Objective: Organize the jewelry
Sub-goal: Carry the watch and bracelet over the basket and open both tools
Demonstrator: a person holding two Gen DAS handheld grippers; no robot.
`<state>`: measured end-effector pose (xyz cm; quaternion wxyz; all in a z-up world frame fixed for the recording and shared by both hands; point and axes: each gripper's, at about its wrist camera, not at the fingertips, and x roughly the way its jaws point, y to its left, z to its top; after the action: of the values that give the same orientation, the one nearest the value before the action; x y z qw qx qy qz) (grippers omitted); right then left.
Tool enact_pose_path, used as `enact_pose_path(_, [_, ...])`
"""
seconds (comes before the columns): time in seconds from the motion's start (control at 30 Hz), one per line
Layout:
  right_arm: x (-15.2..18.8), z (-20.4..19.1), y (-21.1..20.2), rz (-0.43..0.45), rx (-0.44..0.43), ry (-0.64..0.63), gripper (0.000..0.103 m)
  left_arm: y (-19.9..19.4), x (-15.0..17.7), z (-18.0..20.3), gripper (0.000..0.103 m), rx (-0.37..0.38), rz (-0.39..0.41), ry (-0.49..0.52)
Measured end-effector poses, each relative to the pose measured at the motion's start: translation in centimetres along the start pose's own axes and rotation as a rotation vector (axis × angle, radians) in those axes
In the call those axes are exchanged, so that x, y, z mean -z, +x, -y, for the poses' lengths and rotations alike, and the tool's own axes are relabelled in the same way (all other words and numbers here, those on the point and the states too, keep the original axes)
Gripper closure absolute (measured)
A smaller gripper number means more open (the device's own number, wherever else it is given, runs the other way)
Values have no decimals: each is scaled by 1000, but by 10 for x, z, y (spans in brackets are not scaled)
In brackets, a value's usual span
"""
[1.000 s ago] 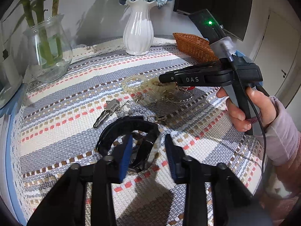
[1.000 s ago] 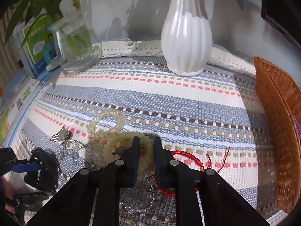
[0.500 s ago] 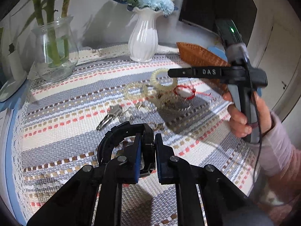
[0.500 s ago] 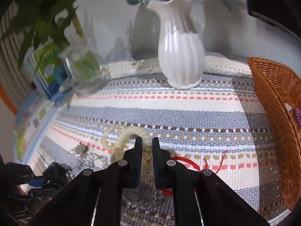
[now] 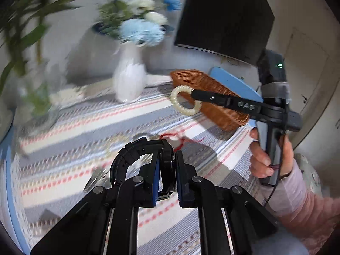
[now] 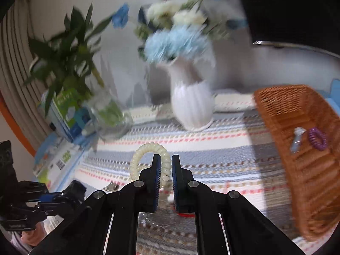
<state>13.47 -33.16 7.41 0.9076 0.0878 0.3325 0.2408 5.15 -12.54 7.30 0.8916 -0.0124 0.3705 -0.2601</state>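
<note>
Covering the worktop, a striped cloth (image 5: 89, 127) carries a wicker basket (image 6: 301, 140) at its right. Left claw (image 5: 167, 170) grips a black watch (image 5: 138, 150), raised; right claw (image 6: 164, 171) pinches a cream coil bracelet (image 6: 146, 150) above the cloth.

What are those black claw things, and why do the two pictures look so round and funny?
Those claws are grabbing tools. A person holds one in each hand, and each tool has a wide, round-looking camera on it, so one picture comes from each.

In the left camera's picture, the left gripper pinches a black watch. Across from it, a hand holds the right gripper, which carries a cream spiral bracelet.

The right camera shows that bracelet close up. On the striped cloth stand a white vase of flowers and a wicker basket with a purple hair tie inside.
</note>
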Motion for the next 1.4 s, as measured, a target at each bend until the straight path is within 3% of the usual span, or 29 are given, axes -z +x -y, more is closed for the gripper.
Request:
enact_pose_path(0.13, [-16, 35, -47, 83, 78, 37, 93, 34, -41, 34, 91, 20, -15, 67])
enact_pose_path(0.23, [-29, 75, -80, 127, 155, 93, 93, 63, -74, 56, 91, 81, -8, 95])
enact_pose_path(0.37, [-37, 141, -101, 127, 193, 245, 93, 110, -110, 84, 91, 162, -30, 129])
enact_pose_path(0.57, [-23, 198, -89, 52, 304, 358, 93, 180, -133, 124, 91, 240, -79, 155])
enact_pose_path(0.77, [-15, 215, -58, -37, 383, 362, 93, 235, -135, 148, 91, 224, -134, 171])
enact_pose_path(1.17, [-10, 219, -42, -91, 443, 339, 93, 275, -118, 168, 90, 127, -193, 296])
enact_pose_path(1.3, [-10, 218, -47, -94, 431, 344, 89, 262, -119, 168, 72, 169, -207, 282])
enact_pose_path(1.4, [-9, 214, -56, -85, 417, 349, 87, 240, -123, 167, 68, 205, -179, 248])
